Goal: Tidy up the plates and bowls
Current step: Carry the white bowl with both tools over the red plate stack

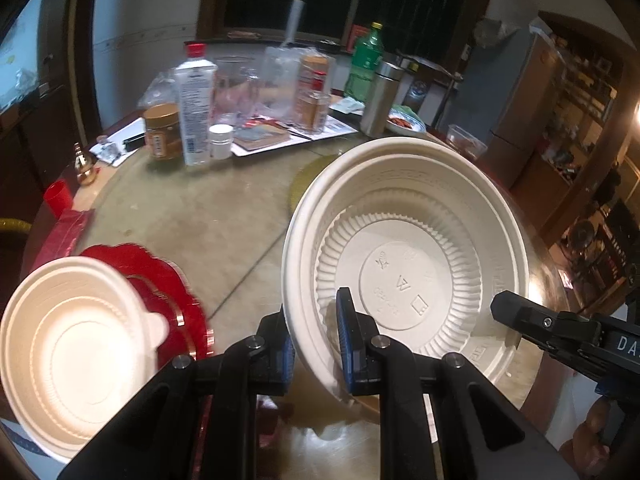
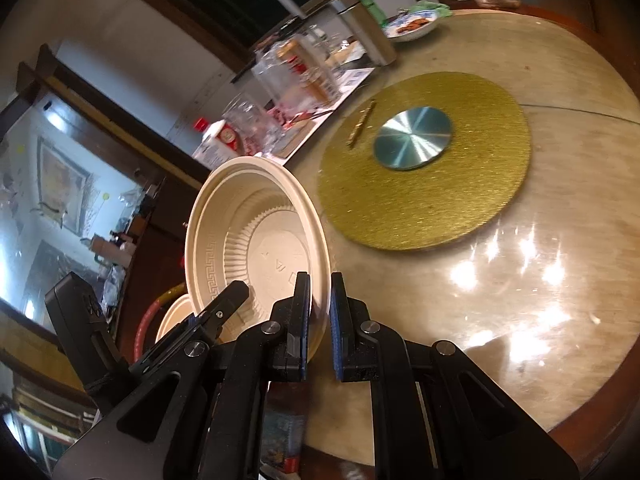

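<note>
Two white bowls are showing in the left wrist view. Far left, the smaller white bowl (image 1: pixel 76 354) is sitting on a red scalloped plate (image 1: pixel 160 284), near the edge of the round table (image 1: pixel 200 208). Toward the middle, the left gripper (image 1: pixel 314 344) is pinching the near rim of the large white bowl (image 1: pixel 404 256), one blue pad outside the wall and one inside, so the bowl is hanging tilted above the tabletop with its ribbed inside facing the camera. At the right of that view, the right gripper (image 1: pixel 516 316) is clamping the bowl's opposite rim.

Behind, bottles and jars (image 1: pixel 200 100) are crowding the far side of the table.

In the right wrist view, the large white bowl (image 2: pixel 256 248) is standing on edge at left, the right gripper (image 2: pixel 320 320) is squeezing its rim between nearly closed pads, and a gold turntable (image 2: pixel 424 160) is lying on the table to the right, well apart
</note>
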`<state>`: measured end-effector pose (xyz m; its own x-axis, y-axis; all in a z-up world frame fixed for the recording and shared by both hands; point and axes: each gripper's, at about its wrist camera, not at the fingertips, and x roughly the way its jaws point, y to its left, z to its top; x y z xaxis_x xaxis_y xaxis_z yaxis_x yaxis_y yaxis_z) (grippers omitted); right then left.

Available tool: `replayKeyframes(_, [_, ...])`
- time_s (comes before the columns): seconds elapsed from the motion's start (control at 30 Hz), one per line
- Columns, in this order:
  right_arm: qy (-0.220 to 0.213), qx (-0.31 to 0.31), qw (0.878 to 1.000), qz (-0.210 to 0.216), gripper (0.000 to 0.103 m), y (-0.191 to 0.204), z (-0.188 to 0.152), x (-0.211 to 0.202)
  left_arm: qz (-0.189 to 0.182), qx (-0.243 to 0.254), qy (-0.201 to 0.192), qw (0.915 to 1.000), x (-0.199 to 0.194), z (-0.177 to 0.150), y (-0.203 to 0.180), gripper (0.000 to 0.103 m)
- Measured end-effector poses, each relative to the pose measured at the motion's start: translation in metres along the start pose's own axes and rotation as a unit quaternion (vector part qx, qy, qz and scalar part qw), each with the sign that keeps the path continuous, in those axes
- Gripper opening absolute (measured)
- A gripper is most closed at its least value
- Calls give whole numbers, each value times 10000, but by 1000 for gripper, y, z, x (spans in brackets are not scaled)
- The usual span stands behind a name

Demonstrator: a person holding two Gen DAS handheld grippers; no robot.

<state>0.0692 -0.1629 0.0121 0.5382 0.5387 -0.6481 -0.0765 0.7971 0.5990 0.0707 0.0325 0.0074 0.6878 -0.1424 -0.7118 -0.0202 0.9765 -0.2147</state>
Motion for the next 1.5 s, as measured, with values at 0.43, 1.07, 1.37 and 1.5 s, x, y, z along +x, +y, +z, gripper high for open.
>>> replayKeyframes(0.43, [221, -492, 9981, 305, 9, 52, -8, 25, 234, -448, -283, 9983, -33, -3, 50, 17])
replayKeyframes(1.07, [649, -1025, 9891, 831, 9, 112, -24, 62, 702, -946, -586, 9913, -70, -10, 110, 16])
replayKeyframes(1.37, [865, -1342, 9833, 867, 9, 137, -36, 83, 910, -1073, -582, 9883, -81, -22, 131, 16])
replayKeyframes(1.5, [923, -1511, 9805, 856, 9, 148, -44, 89, 1035, -1127, -536, 9868, -85, -27, 140, 16])
